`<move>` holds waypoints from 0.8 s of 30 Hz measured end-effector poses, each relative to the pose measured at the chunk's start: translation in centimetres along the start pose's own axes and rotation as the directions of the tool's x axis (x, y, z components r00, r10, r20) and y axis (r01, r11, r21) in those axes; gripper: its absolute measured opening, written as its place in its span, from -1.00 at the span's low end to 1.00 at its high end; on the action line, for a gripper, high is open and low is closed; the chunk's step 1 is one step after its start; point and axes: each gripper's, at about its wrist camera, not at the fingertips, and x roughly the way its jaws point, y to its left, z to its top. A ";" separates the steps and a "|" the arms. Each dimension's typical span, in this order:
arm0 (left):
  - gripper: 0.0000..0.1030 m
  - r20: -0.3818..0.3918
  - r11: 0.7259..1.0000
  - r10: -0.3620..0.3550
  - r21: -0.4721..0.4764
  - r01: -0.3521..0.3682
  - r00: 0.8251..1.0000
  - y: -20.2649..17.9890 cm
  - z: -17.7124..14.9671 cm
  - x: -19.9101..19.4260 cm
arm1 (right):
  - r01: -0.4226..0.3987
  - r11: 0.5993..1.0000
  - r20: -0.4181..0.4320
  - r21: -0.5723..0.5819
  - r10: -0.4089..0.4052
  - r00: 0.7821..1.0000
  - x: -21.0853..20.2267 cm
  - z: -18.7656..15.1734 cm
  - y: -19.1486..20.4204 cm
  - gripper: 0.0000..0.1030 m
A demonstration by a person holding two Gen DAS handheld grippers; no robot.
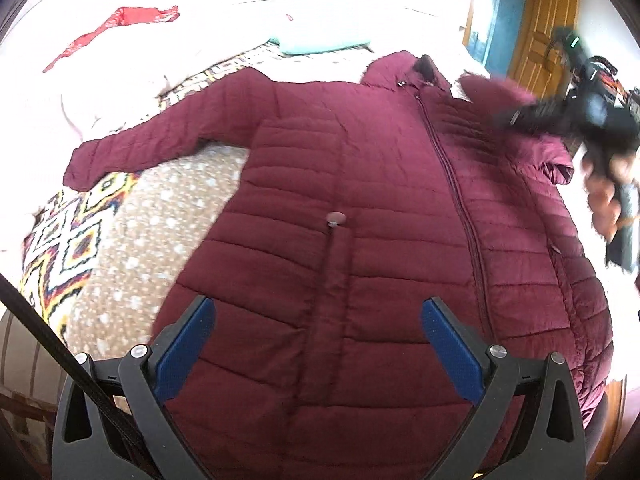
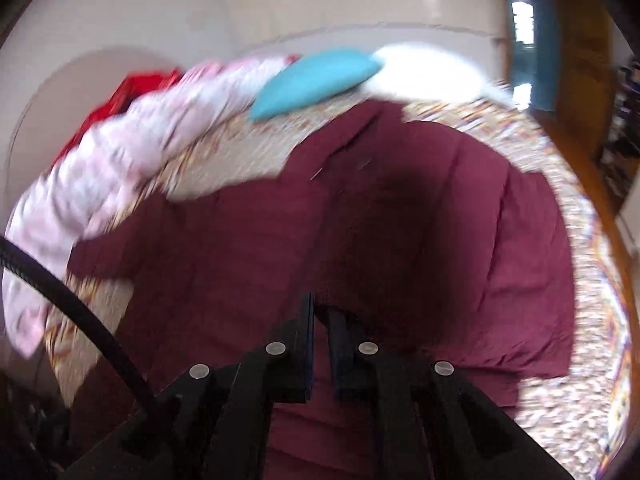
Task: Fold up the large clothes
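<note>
Jacket (image 1: 360,208) zipper sharp in left view, left hand-held gripper (image 1: 318,312) open, right hand-held gripper (image 2: 320,312) closed empty, blurred.

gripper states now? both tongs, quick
Left tongs: open, empty, above the maroon puffer jacket.
Right tongs: closed; nothing visibly held.

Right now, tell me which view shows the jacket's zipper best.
The left wrist view: the zipper runs sharp down the maroon jacket. The right wrist view is motion-blurred; the jacket shows as a maroon mass, zipper indistinct.
</note>
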 end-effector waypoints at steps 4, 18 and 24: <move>0.99 0.015 1.000 -0.012 -0.023 0.012 1.000 1.3 -0.2 -0.7 | -0.066 0.998 -0.120 -0.004 0.065 0.991 3.4 -2.9 2.0 -0.64; 0.99 0.068 0.987 -0.110 0.122 0.101 0.992 -3.3 6.3 1.0 | -0.013 0.991 -0.052 0.134 0.020 0.998 -3.0 -10.4 -2.2 0.11; 0.99 -0.028 0.969 -0.179 0.166 0.181 0.983 -7.3 8.2 5.4 | -0.054 0.965 -0.004 0.256 0.057 0.998 -3.6 -14.1 -3.3 0.16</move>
